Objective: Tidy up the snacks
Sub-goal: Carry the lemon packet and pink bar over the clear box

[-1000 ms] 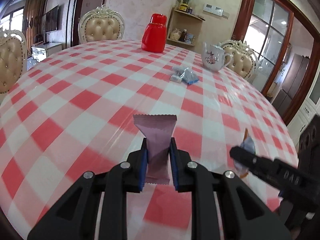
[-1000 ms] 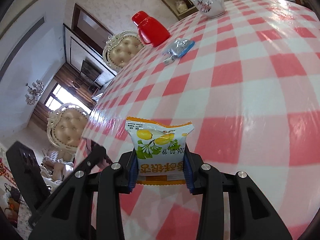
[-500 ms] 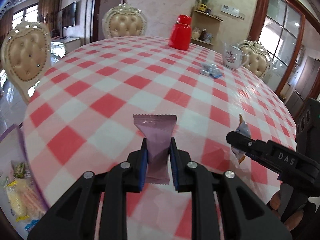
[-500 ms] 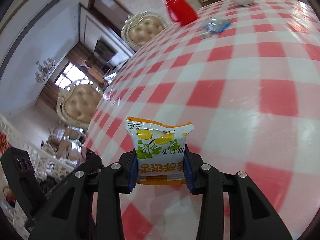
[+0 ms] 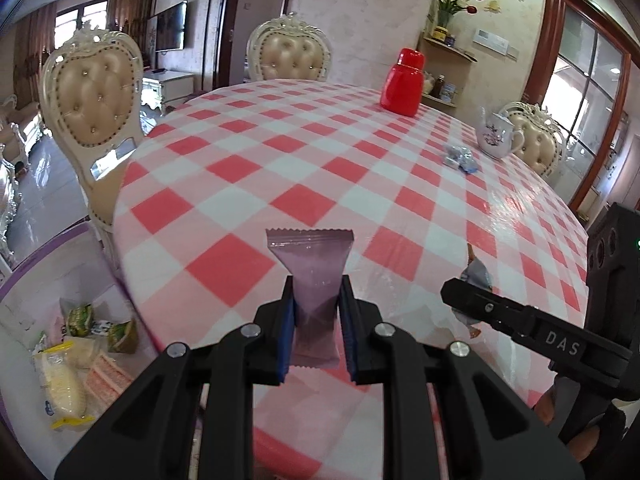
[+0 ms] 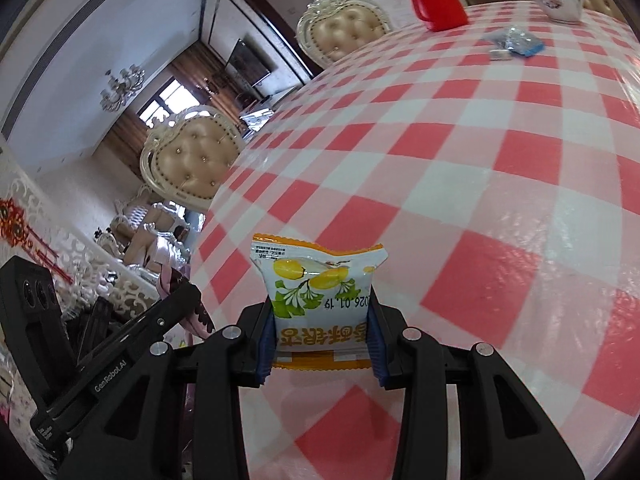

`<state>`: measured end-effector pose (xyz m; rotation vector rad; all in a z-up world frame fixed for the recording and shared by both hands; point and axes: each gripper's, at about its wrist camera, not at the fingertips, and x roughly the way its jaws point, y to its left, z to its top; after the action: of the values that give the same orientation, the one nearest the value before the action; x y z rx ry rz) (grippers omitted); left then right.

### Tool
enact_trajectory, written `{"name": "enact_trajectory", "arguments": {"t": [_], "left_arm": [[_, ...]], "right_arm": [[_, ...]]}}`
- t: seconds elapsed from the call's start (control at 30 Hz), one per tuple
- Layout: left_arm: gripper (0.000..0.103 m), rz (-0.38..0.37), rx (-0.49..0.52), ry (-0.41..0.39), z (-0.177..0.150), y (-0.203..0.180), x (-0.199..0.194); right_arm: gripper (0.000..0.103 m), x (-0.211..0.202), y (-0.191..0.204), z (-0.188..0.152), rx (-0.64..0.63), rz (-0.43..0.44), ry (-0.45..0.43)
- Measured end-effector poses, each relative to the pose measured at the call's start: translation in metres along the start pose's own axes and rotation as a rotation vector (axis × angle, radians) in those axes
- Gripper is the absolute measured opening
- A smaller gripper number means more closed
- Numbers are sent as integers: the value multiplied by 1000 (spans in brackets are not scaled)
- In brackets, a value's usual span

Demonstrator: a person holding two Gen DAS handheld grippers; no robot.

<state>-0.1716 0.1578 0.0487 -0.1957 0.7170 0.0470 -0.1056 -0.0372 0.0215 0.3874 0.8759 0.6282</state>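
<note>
The left gripper [image 5: 316,320], angled down over the checked table [image 5: 248,168], was clamped on a purple wrapper [image 5: 314,264]. Beside it, the right gripper [image 6: 322,330], tilted likewise, pinched a lemon-printed snack packet [image 6: 318,292] above the tablecloth.

Jug [image 5: 401,82] at upper right on the tabletop [image 5: 304,152]; teapot [image 5: 496,136] farther right; wrappers [image 5: 460,159] just before the teapot.
</note>
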Motion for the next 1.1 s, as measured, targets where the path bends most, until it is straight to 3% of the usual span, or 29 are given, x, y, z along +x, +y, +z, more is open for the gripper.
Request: {"name": "enact_trajectory", "arguments": {"t": [0.4,0.77,1.1], "left_arm": [[21,10,-78,-4,-4,44,-20],[21,150,-219,-125,17,137,-74],[21,232,-275,-121,17,188,-83]], "right_arm": [[38,17,41,-1,-72,30,37],[38,33,126,-21,-300,90,102],[38,73,209,-58,-524,146,205]]}}
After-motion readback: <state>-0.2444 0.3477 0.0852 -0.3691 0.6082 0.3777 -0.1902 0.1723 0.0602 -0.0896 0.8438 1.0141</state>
